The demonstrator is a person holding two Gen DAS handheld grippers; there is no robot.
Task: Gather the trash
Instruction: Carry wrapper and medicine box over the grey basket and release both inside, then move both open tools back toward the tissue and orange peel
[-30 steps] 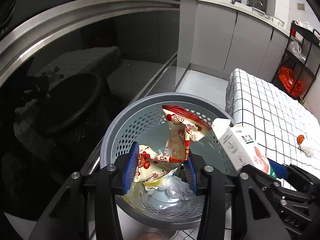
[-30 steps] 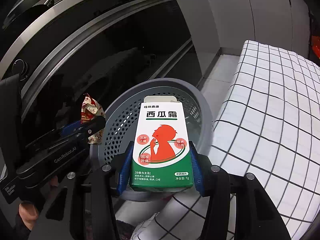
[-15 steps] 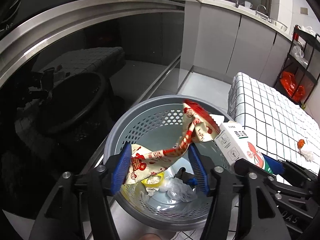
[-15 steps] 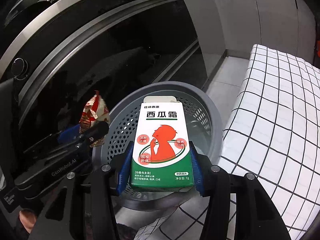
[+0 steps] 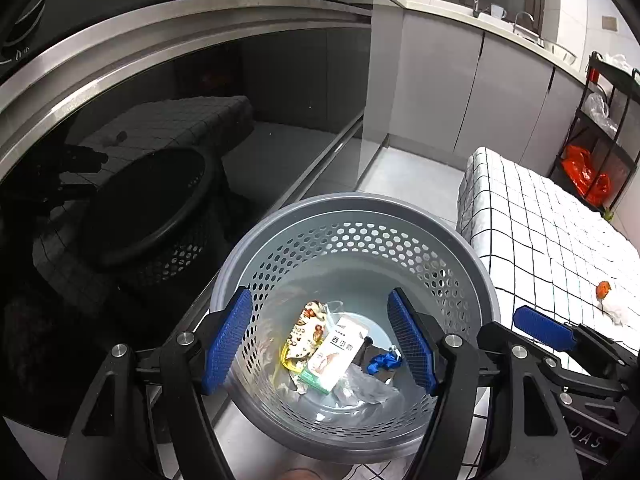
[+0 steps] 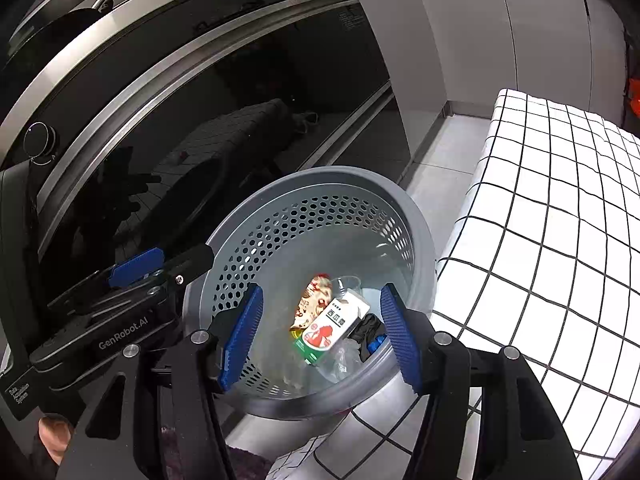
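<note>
A grey perforated trash basket [image 5: 460, 256] [image 6: 416, 216] stands on the floor beside the checked table. In it lie a white, red and green medicine box [image 5: 335, 354] [image 6: 330, 326], a red-and-white snack wrapper [image 5: 307, 322] [image 6: 314, 296], clear plastic and a blue scrap [image 5: 382, 362]. My left gripper [image 5: 320, 342] is open and empty above the basket. My right gripper [image 6: 320, 334] is open and empty above it too. Each gripper shows in the other's view, the right [image 5: 544, 326] and the left [image 6: 136, 266].
A table with a black-and-white checked cloth [image 5: 560, 232] [image 6: 560, 208] lies right of the basket, with an orange-and-white scrap [image 5: 608, 300] on it. A dark glass oven front [image 5: 160, 140] [image 6: 200, 120] stands to the left. Grey cabinets [image 5: 440, 80] and a rack [image 5: 592, 140] stand behind.
Both grippers opened. The snack wrapper dropped from the left gripper and the medicine box from the right gripper; both now lie in the basket.
</note>
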